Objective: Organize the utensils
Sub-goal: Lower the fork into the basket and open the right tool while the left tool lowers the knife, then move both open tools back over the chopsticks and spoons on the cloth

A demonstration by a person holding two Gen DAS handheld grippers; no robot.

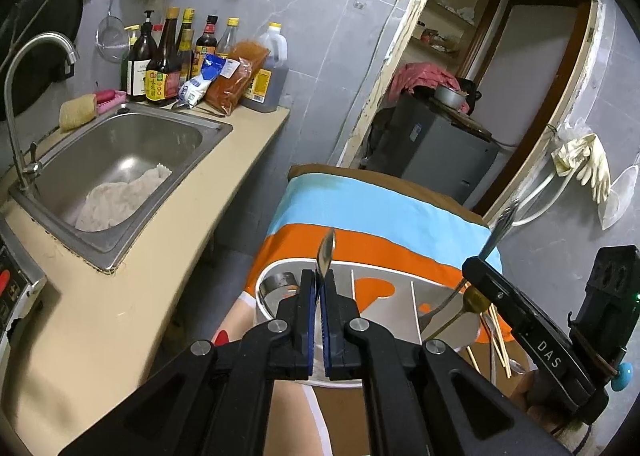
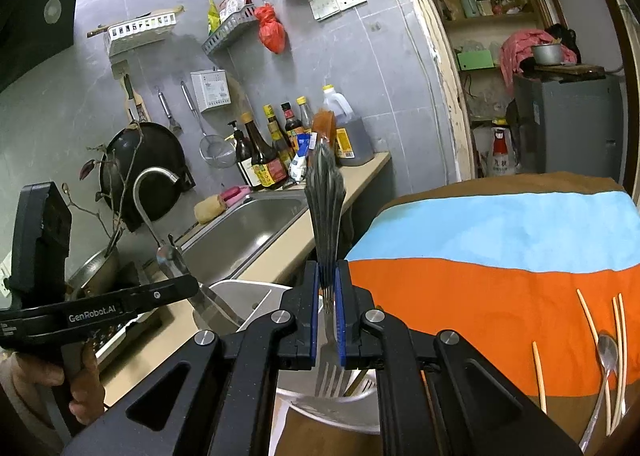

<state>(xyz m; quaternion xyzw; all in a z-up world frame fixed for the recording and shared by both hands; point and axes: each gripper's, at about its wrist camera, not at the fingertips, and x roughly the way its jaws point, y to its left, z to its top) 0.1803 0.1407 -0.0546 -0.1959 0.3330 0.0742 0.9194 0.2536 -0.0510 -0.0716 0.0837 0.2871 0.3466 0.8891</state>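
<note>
Pretty clearly a home kitchen: steel sink point(image 1: 120, 172) at left, sauce bottles point(image 1: 176, 56) upper left, wok point(image 2: 148, 172) hanging on the tiled wall.

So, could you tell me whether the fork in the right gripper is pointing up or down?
Down. The fork is clamped upright in the right gripper; its prongs hang below the fingers, over the white holder.

Black tongs point(image 1: 320, 288), blue pads point(image 2: 315, 296), silver screws, "GenRobot.AI" lettering.

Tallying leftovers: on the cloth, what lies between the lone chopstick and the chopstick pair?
In the right wrist view, a spoon lies between the lone chopstick and the pair, beside another chopstick.
</note>
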